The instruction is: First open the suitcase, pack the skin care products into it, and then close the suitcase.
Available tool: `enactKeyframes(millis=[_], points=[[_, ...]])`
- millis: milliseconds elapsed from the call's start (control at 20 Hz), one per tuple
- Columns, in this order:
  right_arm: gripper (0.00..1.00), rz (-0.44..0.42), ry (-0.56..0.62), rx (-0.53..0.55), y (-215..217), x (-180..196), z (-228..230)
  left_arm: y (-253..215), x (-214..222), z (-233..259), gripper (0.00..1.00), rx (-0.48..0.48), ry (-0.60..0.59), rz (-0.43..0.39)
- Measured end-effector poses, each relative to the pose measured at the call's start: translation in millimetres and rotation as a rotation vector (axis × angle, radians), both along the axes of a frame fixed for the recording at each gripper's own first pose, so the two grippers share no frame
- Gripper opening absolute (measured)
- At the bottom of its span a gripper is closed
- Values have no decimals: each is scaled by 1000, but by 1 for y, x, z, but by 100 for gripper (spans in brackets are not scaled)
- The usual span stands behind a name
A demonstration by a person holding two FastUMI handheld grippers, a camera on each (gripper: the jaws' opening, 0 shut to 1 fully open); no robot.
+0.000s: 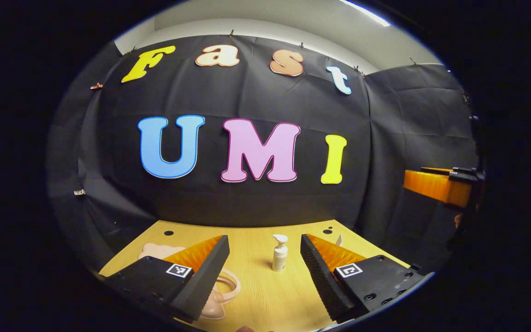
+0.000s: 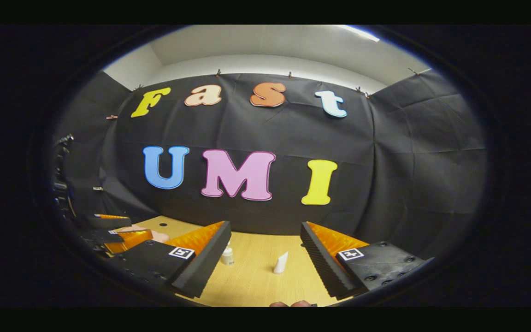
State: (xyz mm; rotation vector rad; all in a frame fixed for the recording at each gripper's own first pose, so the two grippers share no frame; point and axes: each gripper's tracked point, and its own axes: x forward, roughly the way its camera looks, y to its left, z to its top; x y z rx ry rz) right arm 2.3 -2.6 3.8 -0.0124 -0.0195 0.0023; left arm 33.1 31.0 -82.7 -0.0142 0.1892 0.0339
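A small pink suitcase (image 1: 157,251) lies shut on the wooden table (image 1: 265,295) at the left, its handle (image 1: 231,281) curving out past my left finger. A white pump bottle (image 1: 280,252) stands upright ahead, between the spread fingers of my left gripper (image 1: 264,240), which is open and holds nothing. In the right gripper view, a white tube (image 2: 281,263) stands on its cap between the fingers of my right gripper (image 2: 265,226), also open and holding nothing. The pump bottle (image 2: 227,256) peeks from behind its left finger. The suitcase (image 2: 157,236) shows at the far left.
Black cloth walls close the table's back and sides. Two small dark holes (image 1: 168,233) mark the tabletop near its far edge. My right gripper (image 1: 436,186) hangs high at the right edge of the left gripper view; my left gripper (image 2: 118,235) sits low at the left of the right gripper view.
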Motion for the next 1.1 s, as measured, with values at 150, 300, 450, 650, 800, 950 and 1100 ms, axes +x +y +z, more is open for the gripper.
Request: enactKeyframes(millis=[150,300,450,650,800,950,1100], points=[[97,12,-11,-14,-8,-1,-3,15,25,-54,98,-4,129,57],[96,28,16,-37,-29,-1,-18,31,44,-113,95,-35,310,136],[96,46,48,-42,-53,12,-34,52,58,-150,99,-21,455,244],[97,74,100,-34,-78,35,-55,62,70,-195,97,92,652,320],[96,107,107,-9,-95,51,-63,64,84,-222,96,145,739,353],[97,120,158,21,-114,61,-80,79,93,-246,98,200,808,385],[97,112,180,25,-127,59,-90,81,99,-258,92,191,822,371]])
